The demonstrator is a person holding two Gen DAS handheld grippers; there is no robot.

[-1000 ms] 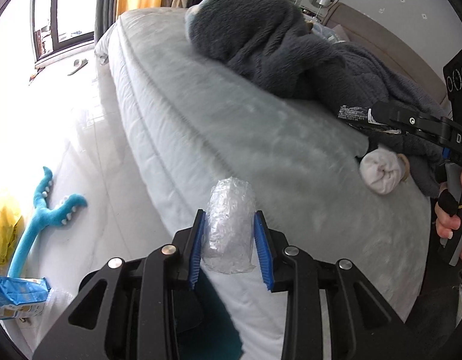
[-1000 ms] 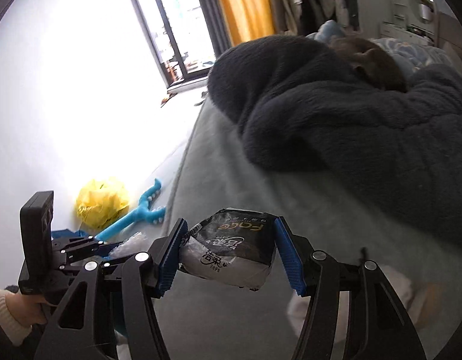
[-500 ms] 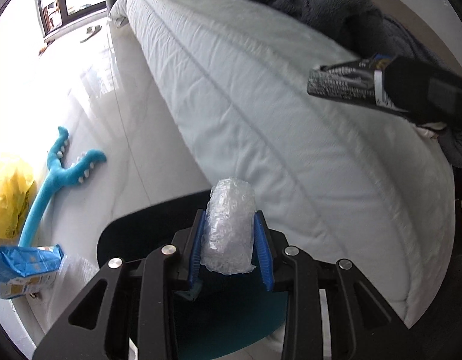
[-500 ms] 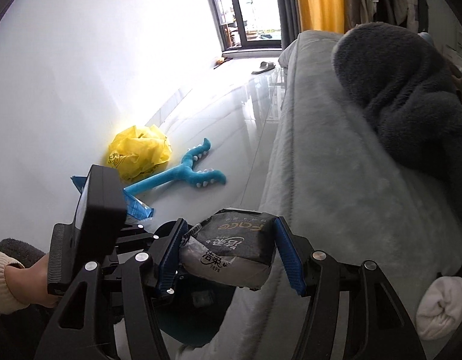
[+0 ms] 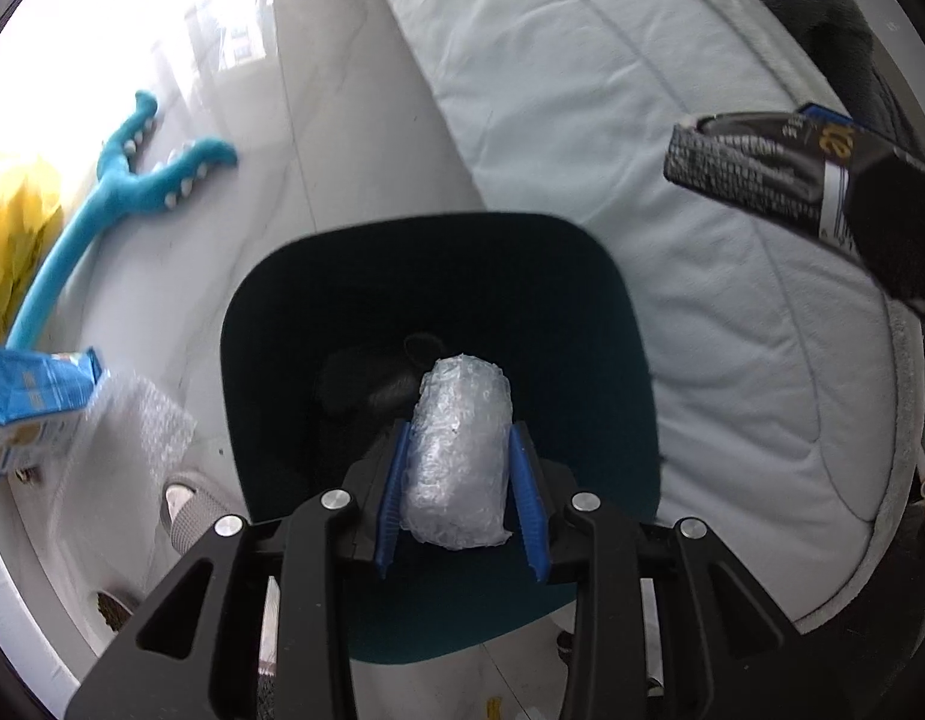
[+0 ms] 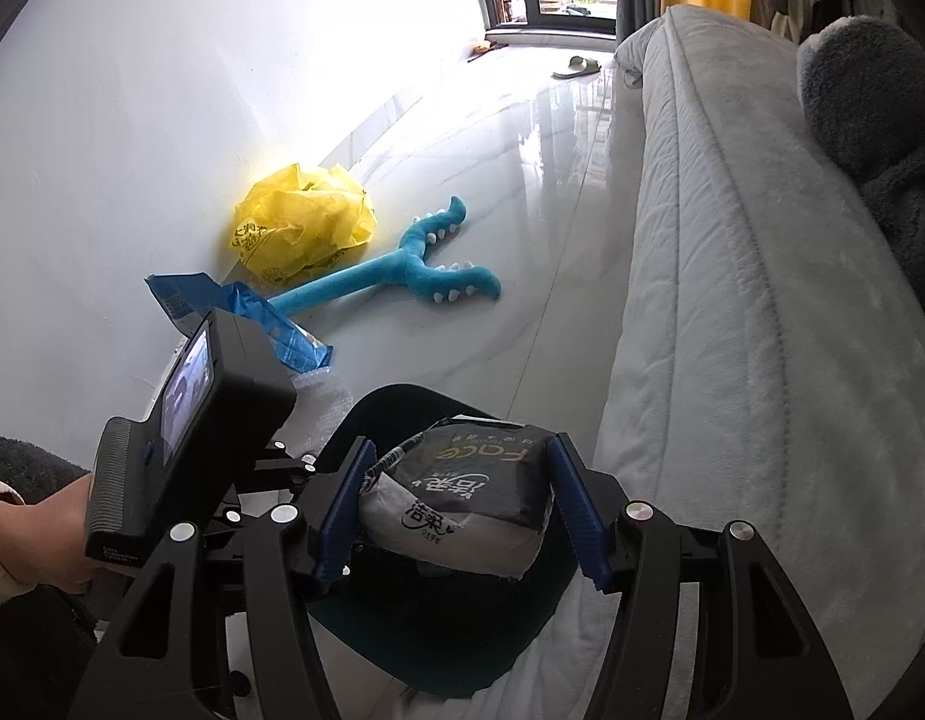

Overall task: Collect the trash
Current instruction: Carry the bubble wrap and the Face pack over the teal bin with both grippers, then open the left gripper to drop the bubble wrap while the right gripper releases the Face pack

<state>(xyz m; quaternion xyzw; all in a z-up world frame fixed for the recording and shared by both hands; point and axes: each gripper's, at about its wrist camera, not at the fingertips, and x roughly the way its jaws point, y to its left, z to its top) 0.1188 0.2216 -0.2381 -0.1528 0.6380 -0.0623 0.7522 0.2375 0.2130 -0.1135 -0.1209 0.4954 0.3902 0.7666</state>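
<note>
Moved: both our grippers have swung off the bed (image 5: pixel 672 192) since a second ago and now point down at the dark teal bin (image 5: pixel 618 324), which was not in view back then.
Left gripper (image 5: pixel 462 498): clamped on the bubble-wrap wad (image 5: pixel 459 450), blue pads pressed to both its sides, same grip as before.
Bubble-wrap wad: sits upright between our left jaws, right over the bin's open mouth, and we see dark contents below it.
Right gripper (image 6: pixel 462 507): clamped on the black tissue pack (image 6: pixel 462 495), pads tight on its two ends.
Black tissue pack: lying flat across our right jaws, above the bin's rim (image 6: pixel 396 399); from the left wrist view it shows up and to the right of our left claw (image 5: pixel 756 171), over the bed's edge.
Bin: directly beneath both claws, standing on the pale floor just beside the bed.
Left of the claws: a blue snack bag (image 6: pixel 246 312) and a loose sheet of bubble wrap (image 5: pixel 132 420) on the floor near the bin.
Further ahead, left: a blue plush toy (image 6: pixel 396 270) and a crumpled yellow bag (image 6: pixel 300 228) against the wall.
Right of the claws: the bed's grey cover with a dark fleece blanket (image 6: pixel 870 96) on top.
Hand (image 6: pixel 42 540): ours, gripping the left tool's handle, seen at the lower left of the right wrist view.
</note>
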